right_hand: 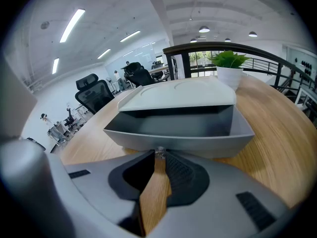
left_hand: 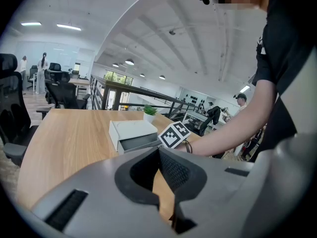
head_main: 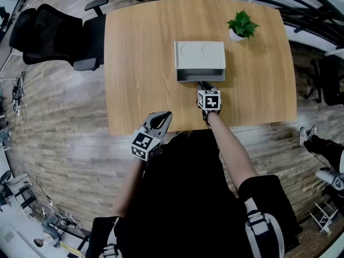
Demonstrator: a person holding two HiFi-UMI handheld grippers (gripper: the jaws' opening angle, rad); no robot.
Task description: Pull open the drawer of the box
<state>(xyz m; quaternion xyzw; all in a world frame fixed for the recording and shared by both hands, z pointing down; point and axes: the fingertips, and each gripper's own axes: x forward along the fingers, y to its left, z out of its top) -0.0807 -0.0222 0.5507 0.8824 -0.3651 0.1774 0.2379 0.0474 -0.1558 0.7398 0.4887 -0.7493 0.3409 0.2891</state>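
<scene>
Box (head_main: 199, 55) central on table (head_main: 140, 74), drawer (head_main: 200, 76) at its near side, plant (head_main: 242, 23) behind-right, chair (head_main: 54, 34) left.

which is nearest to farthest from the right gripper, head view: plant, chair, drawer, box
1. drawer, pinched by the right gripper
2. box, just behind the drawer
3. plant, table's far right
4. chair, off the table, far left

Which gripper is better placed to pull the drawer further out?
The right gripper: its jaws are shut on the knob of the drawer, in line with the pull. The left gripper hangs empty by the table edge, away from the box.
</scene>
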